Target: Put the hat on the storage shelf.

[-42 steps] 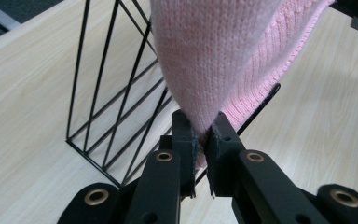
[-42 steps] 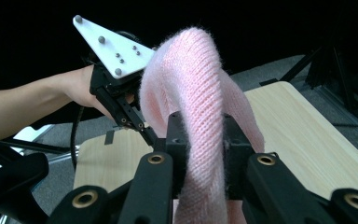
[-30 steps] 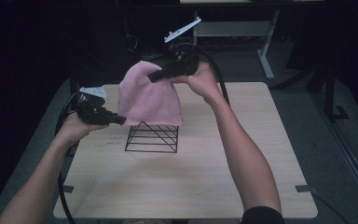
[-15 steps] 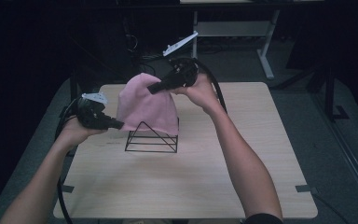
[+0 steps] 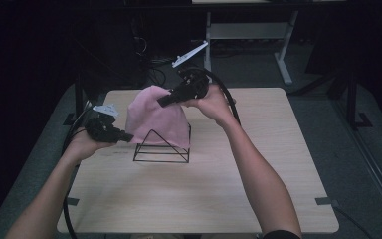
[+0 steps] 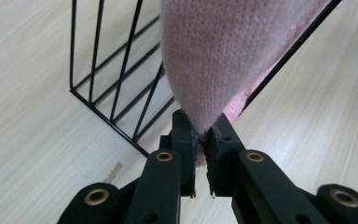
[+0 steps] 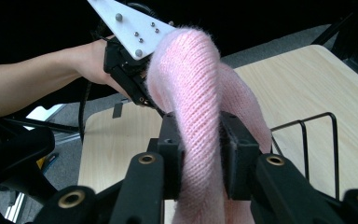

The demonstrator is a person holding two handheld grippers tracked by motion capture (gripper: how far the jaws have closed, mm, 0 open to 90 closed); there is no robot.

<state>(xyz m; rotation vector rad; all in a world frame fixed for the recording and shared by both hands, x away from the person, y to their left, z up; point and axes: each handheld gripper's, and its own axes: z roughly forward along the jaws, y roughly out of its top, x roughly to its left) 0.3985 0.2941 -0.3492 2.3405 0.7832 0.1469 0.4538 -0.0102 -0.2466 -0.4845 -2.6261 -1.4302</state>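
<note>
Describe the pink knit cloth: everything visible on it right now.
The pink knit cloth is soft, fuzzy, fine-ribbed wool-like fabric, one plain colour. It hangs draped over the black wire rack on the wooden table, covering the rack's top and back, its lower edge above the base. The left gripper pinches a low corner tight. The right gripper has a bunched fold at the top between its jaws, which have just been opening; the pads seem to touch it.

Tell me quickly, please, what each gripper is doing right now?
Left gripper: shut on a corner of the pink knitted cloth.
Right gripper: jaws have just been opening, with a thick fold of the cloth between the pads, which touch it.
</note>
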